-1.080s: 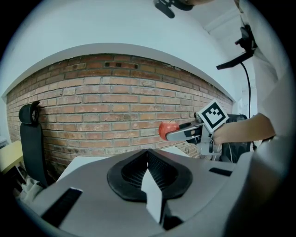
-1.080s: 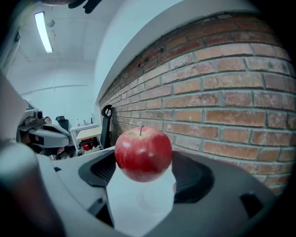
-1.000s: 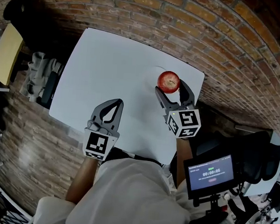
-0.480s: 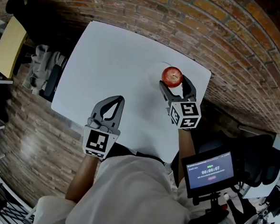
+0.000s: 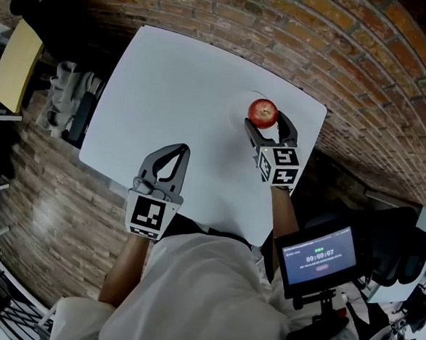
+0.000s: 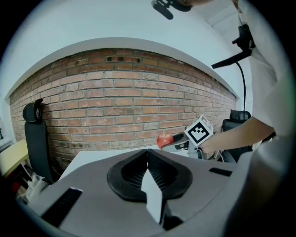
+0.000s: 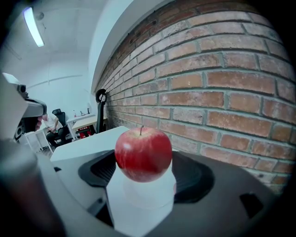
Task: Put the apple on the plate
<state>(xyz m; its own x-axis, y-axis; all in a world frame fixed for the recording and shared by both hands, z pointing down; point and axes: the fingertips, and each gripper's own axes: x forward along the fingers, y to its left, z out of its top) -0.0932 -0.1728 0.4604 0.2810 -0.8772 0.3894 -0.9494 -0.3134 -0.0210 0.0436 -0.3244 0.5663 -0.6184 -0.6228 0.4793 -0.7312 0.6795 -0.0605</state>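
A red apple point(image 5: 263, 112) sits between the jaws of my right gripper point(image 5: 266, 122), which is shut on it near the far right corner of the white table point(image 5: 175, 83). In the right gripper view the apple point(image 7: 143, 154) is directly over a small white plate point(image 7: 149, 194); I cannot tell whether it touches it. The plate barely shows against the table in the head view. My left gripper point(image 5: 179, 152) hovers at the table's near edge, shut and empty. In the left gripper view, its closed tips point(image 6: 148, 152) point toward the apple point(image 6: 164, 139).
A brick wall point(image 7: 222, 92) runs close behind the table's far edge. A black chair point(image 6: 36, 134) stands at the far left corner, with grey clutter point(image 5: 68, 112) and a yellow board point(image 5: 15, 63) beside the table's left side. A screen with a timer point(image 5: 317, 261) stands at my right.
My right gripper has carried the apple a little further from me and away from the table's right corner. The left gripper has stayed where it was.
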